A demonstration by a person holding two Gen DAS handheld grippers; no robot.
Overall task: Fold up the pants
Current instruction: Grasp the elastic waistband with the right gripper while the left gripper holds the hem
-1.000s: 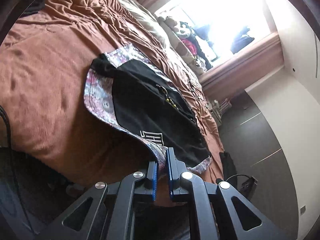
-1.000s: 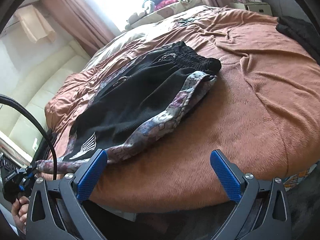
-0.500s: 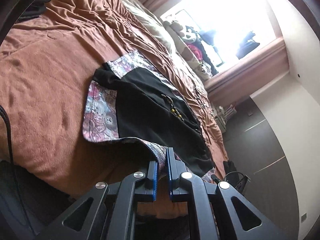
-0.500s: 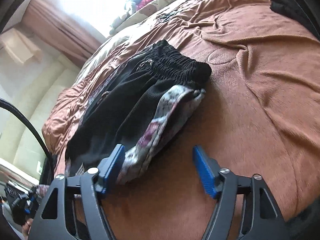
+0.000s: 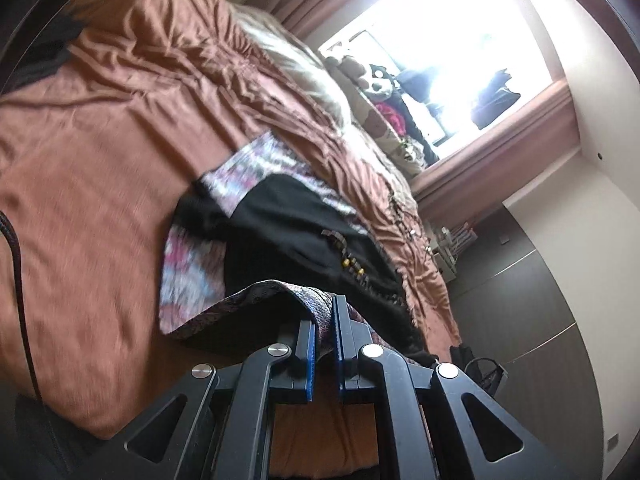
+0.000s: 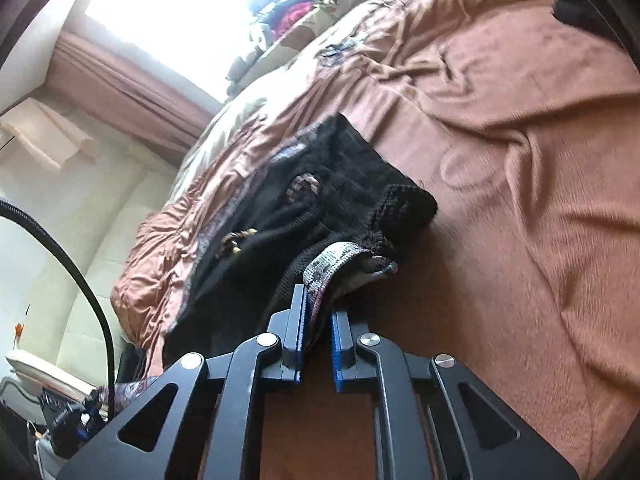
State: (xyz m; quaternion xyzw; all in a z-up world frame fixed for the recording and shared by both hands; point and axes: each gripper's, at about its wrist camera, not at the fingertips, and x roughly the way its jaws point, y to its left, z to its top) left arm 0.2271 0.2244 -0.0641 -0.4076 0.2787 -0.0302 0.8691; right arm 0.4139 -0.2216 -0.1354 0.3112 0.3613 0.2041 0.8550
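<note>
Brown bedding (image 5: 92, 184) is lying under the pants (image 5: 296, 236); the left gripper (image 5: 325, 334) is pinching their patterned hem, the right gripper (image 6: 318, 322), jaws just closing, their waistband edge.

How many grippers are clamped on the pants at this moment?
2. The left gripper pinches the patterned hem of the pants near the bed's edge; the right gripper pinches the patterned side edge by the waistband.
</note>
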